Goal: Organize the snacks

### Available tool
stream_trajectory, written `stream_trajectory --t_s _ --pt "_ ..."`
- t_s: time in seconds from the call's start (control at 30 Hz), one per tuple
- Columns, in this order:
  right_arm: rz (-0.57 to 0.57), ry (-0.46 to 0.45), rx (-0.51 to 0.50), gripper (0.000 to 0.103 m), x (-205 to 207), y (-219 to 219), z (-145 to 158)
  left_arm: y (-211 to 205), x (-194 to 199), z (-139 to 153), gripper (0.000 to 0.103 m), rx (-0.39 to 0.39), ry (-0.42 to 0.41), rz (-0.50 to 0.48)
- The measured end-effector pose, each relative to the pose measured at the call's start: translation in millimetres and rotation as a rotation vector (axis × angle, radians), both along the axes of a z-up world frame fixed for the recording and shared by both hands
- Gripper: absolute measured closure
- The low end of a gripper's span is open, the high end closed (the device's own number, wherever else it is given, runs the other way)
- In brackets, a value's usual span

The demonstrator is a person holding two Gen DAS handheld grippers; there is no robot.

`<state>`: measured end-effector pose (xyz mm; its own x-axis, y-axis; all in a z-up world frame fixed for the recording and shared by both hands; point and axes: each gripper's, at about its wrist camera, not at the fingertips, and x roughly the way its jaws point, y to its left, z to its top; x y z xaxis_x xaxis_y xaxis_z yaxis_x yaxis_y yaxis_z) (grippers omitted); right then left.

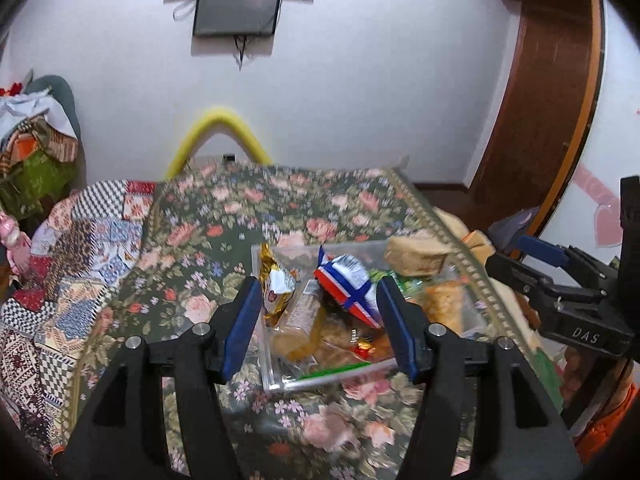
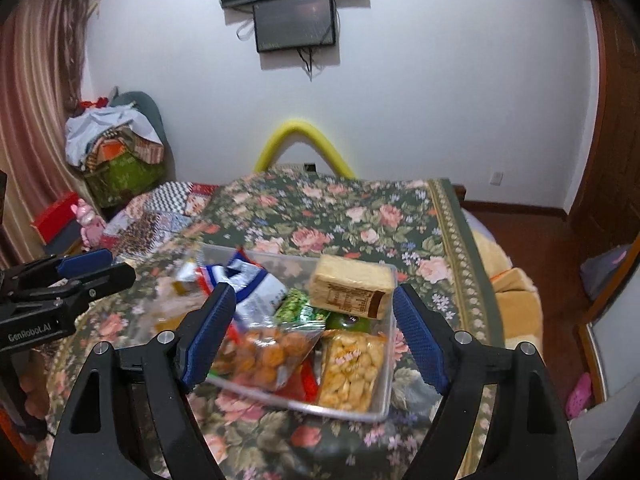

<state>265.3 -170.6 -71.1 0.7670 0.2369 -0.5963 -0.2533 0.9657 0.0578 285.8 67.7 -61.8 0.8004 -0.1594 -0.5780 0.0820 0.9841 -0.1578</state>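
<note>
A clear plastic bin point(image 2: 383, 380) full of snacks sits on a floral cloth point(image 2: 340, 208). In it lie a red, white and blue packet point(image 1: 348, 284), a gold-wrapped snack point(image 1: 276, 284), a pale wafer block point(image 2: 352, 290), a bag of orange balls point(image 2: 268, 350), a peanut bar point(image 2: 352, 368) and a green packet point(image 2: 298, 306). My left gripper point(image 1: 318, 324) is open and empty, hovering over the bin's left half point(image 1: 276, 380). My right gripper point(image 2: 314, 336) is open and empty over the bin's front. Each gripper shows at the edge of the other's view.
The floral cloth covers a bed, with a patchwork quilt point(image 1: 68, 260) on its left side. A yellow foam arch point(image 2: 304, 140) stands at the far end against the white wall. A pile of cloth and boxes point(image 2: 116, 152) sits at the left. A wooden door point(image 1: 552, 92) is on the right.
</note>
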Motion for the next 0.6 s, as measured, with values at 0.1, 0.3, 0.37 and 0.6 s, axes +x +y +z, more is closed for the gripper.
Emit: stream_trajectory --t_s 0.1,0.3,0.37,0.6 --pt "0.008 -0.056 0.003 0.024 -27.5 0.4 20.9 -1.6 -32.1 25.6 0.044 -0.008 -0.071 0.007" --pt "0.021 -0.155 0.053 0.024 -77.5 -1.6 57.4 -10.2 -96.4 68.0 0.039 -0.002 -0.212 0.027" --pt "0.027 -0.184 0.083 0.022 -96.0 -3.9 68.3 -14.9 -118.3 77.3 0.035 0.010 -0.262 0.039" --pt "0.028 -0.244 0.102 0.015 -140.7 -5.9 76.8 -26.7 -162.9 87.3 0.022 0.021 -0.325 0.050"
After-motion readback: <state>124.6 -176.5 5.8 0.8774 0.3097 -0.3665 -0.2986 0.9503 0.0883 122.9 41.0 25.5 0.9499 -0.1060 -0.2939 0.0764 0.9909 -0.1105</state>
